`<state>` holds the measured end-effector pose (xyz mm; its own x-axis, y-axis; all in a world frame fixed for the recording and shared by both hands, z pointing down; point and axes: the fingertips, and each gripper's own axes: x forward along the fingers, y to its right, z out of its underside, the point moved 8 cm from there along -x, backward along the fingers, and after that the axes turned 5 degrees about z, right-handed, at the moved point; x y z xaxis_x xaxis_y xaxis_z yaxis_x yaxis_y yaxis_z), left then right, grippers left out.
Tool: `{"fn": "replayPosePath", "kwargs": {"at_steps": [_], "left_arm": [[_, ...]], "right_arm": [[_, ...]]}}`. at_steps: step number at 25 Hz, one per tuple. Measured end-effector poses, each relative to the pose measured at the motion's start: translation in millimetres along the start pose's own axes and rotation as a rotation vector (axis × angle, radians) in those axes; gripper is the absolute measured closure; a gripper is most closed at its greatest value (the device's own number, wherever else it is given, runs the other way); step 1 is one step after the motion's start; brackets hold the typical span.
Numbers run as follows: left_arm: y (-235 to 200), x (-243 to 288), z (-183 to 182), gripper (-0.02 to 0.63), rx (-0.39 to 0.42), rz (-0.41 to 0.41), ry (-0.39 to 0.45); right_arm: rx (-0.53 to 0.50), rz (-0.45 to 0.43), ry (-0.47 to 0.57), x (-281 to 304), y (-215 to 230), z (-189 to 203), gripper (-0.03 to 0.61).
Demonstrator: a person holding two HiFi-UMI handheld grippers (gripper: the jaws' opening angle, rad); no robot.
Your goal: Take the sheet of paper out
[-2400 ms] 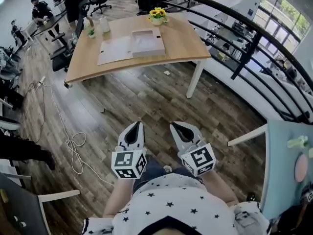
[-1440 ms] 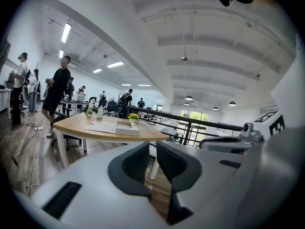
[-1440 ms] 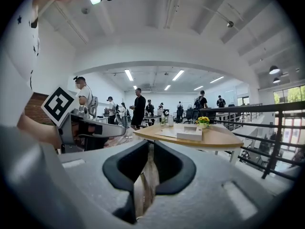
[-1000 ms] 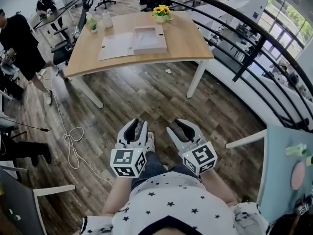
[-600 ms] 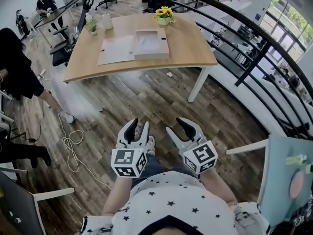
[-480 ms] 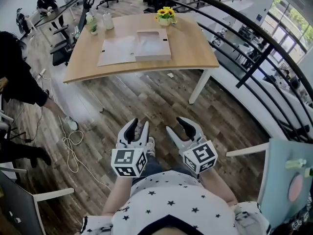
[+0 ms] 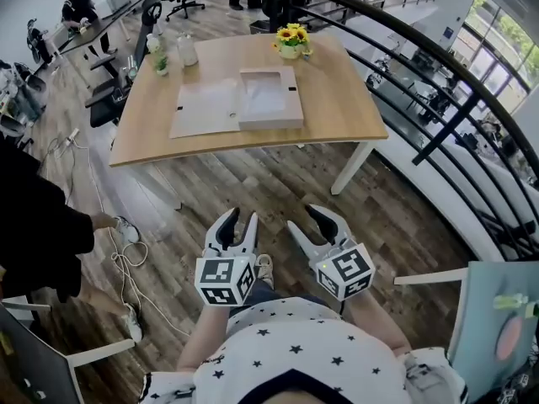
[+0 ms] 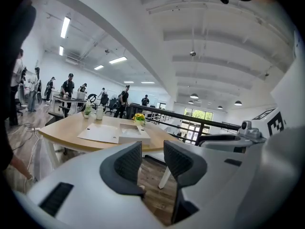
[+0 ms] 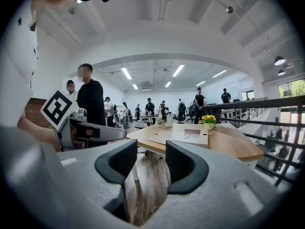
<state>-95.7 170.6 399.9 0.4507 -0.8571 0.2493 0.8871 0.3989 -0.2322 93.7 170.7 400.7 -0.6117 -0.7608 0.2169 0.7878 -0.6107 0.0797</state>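
My left gripper (image 7: pixel 242 222) and right gripper (image 7: pixel 306 220) stand jaws apart, empty; the flat white paper sheet (image 7: pixel 206 108) lies well ahead on a light wooden table (image 7: pixel 337 99)

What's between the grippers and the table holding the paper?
Just wood floor between the left gripper, right gripper and the table; head view shows it.

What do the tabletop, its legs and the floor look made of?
Tabletop: light wood or laminate, matte, even tan with faint grain. Legs: white and smooth, probably painted metal. Floor: dark planks with seams and grain, wood or vinyl.
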Motion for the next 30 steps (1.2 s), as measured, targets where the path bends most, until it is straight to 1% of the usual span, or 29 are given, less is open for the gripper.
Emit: {"fn": "replayPosePath", "kwargs": {"at_steps": [11,23,30], "left_arm": [[-64,74,-46,0.476,0.008,0.042,-0.008],[-127,138,-75,0.476,-0.004,0.070,-0.019],[-148,165,-83,0.477,-0.016,0.076,-0.028]], "right_arm": [[0.016,0.031,0.006,91,35,-33,0.410],[0.028,0.060,0.005,173,64,-51,0.410],[0.047,0.076,0.007,198,77,-56,0.410]]}}
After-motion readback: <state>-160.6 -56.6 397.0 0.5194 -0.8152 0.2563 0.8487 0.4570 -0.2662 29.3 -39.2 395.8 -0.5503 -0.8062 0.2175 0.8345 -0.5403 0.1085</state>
